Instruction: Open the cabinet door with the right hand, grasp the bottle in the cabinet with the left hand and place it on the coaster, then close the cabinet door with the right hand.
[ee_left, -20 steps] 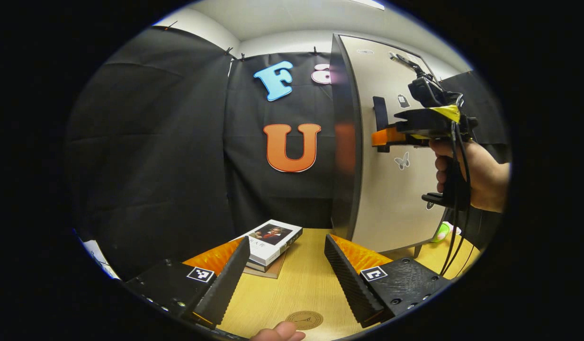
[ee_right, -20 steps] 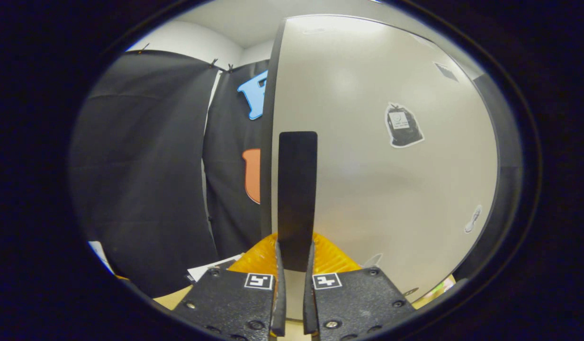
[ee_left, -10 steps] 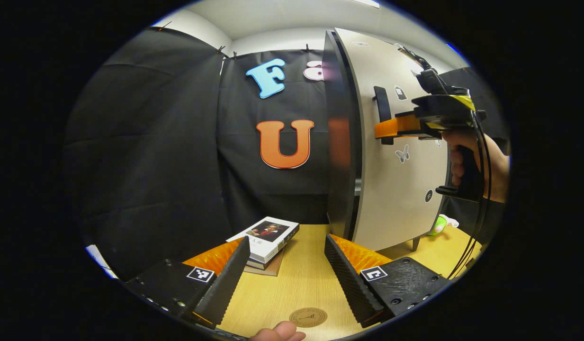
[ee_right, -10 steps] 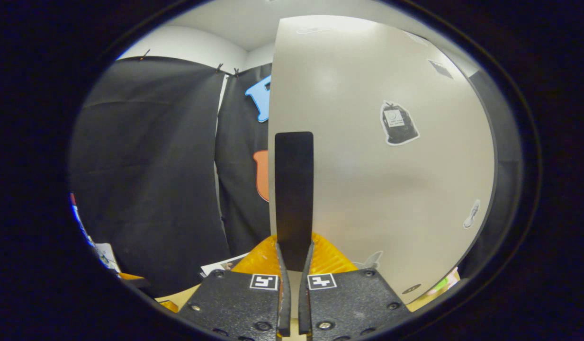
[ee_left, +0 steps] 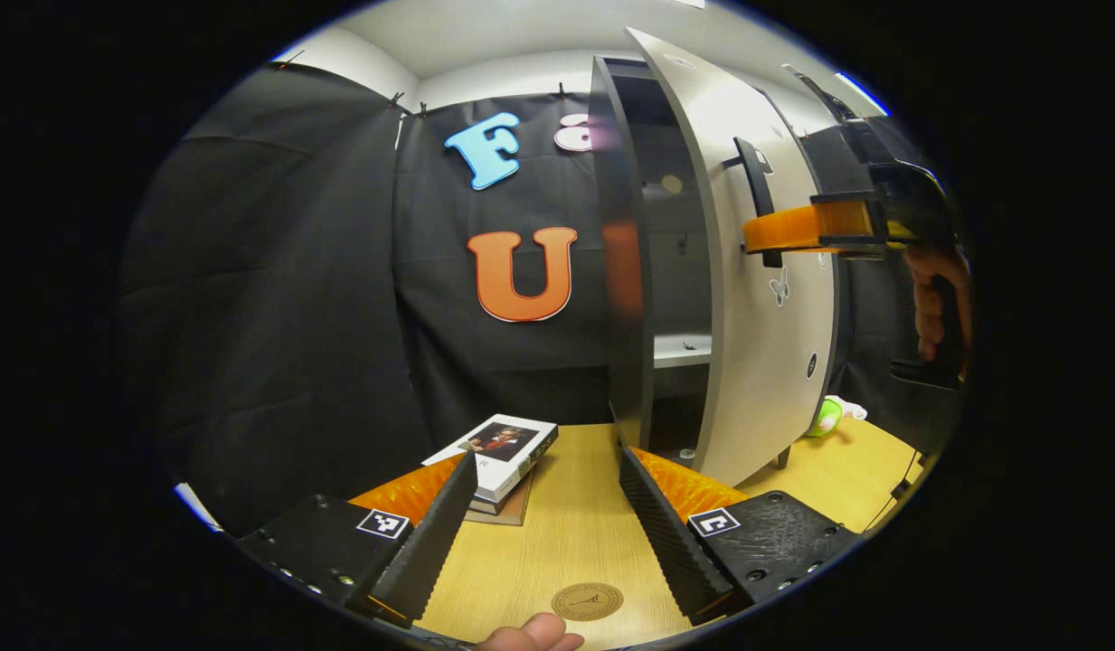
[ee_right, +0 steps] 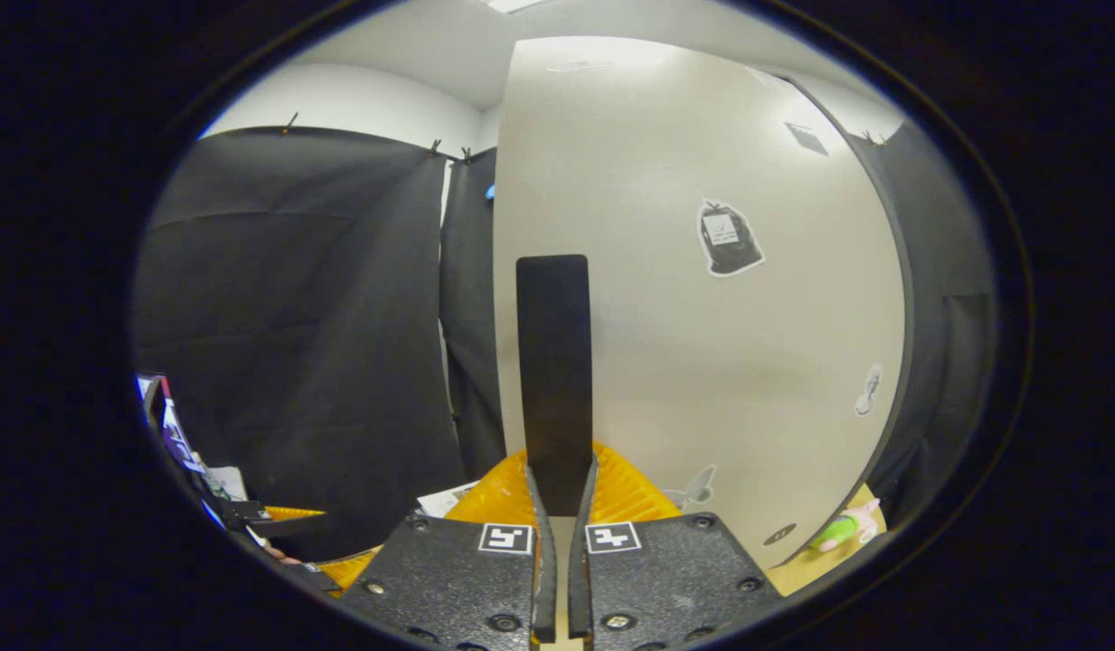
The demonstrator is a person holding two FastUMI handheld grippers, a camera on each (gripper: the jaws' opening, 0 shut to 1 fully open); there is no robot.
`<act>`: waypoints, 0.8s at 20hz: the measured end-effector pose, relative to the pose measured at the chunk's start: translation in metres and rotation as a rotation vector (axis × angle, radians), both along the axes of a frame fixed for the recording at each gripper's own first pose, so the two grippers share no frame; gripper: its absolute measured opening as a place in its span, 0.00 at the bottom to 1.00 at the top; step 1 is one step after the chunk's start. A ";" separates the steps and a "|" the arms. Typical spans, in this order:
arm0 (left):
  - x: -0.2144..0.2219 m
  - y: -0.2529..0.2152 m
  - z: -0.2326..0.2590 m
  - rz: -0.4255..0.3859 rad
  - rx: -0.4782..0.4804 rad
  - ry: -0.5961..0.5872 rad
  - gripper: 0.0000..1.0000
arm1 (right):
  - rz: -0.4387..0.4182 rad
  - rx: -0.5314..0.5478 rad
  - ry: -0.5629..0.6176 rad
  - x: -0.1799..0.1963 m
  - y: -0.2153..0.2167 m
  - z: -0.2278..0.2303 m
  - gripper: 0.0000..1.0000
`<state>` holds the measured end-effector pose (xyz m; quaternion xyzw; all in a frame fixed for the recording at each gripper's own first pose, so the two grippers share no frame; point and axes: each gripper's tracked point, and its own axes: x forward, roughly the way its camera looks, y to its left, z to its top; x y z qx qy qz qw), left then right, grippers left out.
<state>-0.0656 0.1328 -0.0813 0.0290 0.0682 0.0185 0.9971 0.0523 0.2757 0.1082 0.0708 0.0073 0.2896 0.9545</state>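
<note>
So the right gripper (ee_right: 557,493) is clamped on the cabinet door's handle (ee_right: 554,380), that dark vertical bar, with both fingers pinched against its lower end. In the left gripper view you can see the same gripper (ee_left: 763,242) from the side, a hand (ee_left: 937,298) holding it off to the right. The cabinet door (ee_left: 756,298) is swung partway out, so there's a gap showing the dark inside of the cabinet (ee_left: 670,271) and a pale shelf (ee_left: 682,349). I can't make out the bottle in there (too dim and narrow to tell).

The left gripper (ee_left: 548,515) hangs low over the wooden table (ee_left: 566,533) with its fingers spread wide, nothing between them. The round coaster (ee_left: 587,601) lies flat on the table just in front, between the two fingers, with a fingertip (ee_left: 530,635) poking in right beside it. A small stack of books (ee_left: 503,457) sits further back, left of the cabinet. There's a little green toy (ee_left: 828,416) on the table past the door.
</note>
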 end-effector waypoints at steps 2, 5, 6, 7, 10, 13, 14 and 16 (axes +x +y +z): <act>-0.003 -0.008 0.005 -0.010 0.010 -0.010 0.96 | 0.015 0.007 0.003 0.000 -0.002 0.000 0.08; -0.008 -0.022 0.008 -0.022 0.025 -0.009 0.96 | 0.034 0.017 0.009 0.000 -0.002 0.002 0.08; -0.010 -0.027 0.009 -0.023 0.029 -0.008 0.96 | 0.037 0.014 0.003 0.001 -0.002 0.001 0.07; -0.012 -0.032 0.010 -0.025 0.030 -0.008 0.96 | 0.041 0.016 0.004 0.001 -0.002 0.002 0.08; -0.019 -0.051 0.011 -0.026 0.032 -0.003 0.96 | 0.054 0.031 0.016 0.001 -0.002 0.004 0.08; -0.025 -0.074 0.012 -0.043 0.034 0.002 0.96 | 0.049 0.022 0.018 0.001 -0.004 0.005 0.08; -0.026 -0.084 0.013 -0.054 0.038 0.002 0.96 | 0.045 0.021 0.026 0.001 -0.005 0.006 0.08; -0.026 -0.100 0.013 -0.074 0.043 0.003 0.96 | 0.029 0.008 0.032 0.002 -0.004 0.006 0.08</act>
